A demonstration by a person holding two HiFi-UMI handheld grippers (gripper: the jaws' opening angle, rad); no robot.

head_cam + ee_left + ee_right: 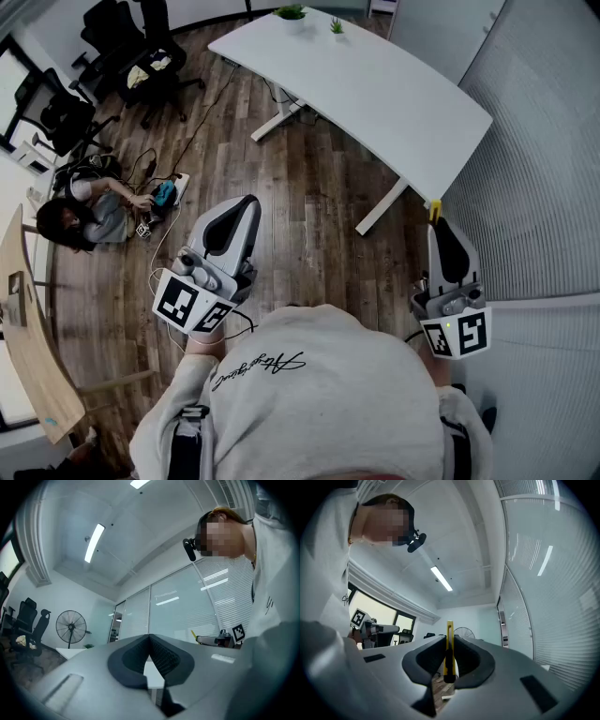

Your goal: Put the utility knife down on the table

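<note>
A yellow utility knife (449,651) stands upright between the jaws of my right gripper (449,641), which is shut on it; its tip pokes out past the jaw tips. In the head view the knife's yellow end (435,211) shows at the front of the right gripper (439,227), held in the air at the right, near the corner of the white table (375,89). My left gripper (249,202) hangs over the wooden floor at centre left. Its jaws meet at the tips with nothing between them (150,637).
A person (84,214) sits on the floor at the left among cables and a small device. Black office chairs (141,52) stand at the back left. A wooden desk edge (28,347) runs along the left. A ribbed glass wall (539,187) closes the right side. Small plants (291,12) sit on the table's far end.
</note>
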